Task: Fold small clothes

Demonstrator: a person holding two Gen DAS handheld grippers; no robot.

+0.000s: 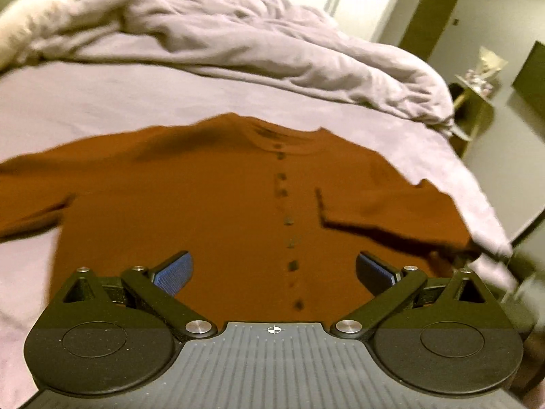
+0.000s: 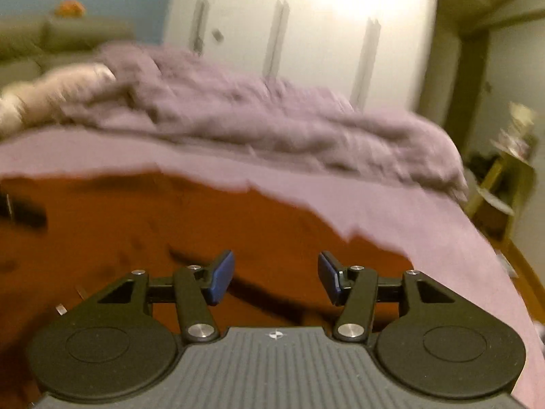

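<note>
My left gripper [image 1: 271,269] hangs over the lower front of the shirt [image 1: 211,204], its jaws spread wide with nothing between the blue pads [image 1: 173,271]. The rust-brown shirt lies flat, front up, on the purple sheet [image 1: 85,102] of the bed, its row of buttons [image 1: 284,204] running up to the collar. The sleeve on the left of the picture stretches straight out; the sleeve on the right is folded in across the chest, its cuff near the buttons. A rumpled blanket [image 1: 272,47] is heaped behind the shirt.

My right gripper [image 2: 276,277] is over the same shirt [image 2: 170,225] near its edge, jaws apart and empty. That view is blurred. A small table [image 2: 504,184] stands beside the bed.
</note>
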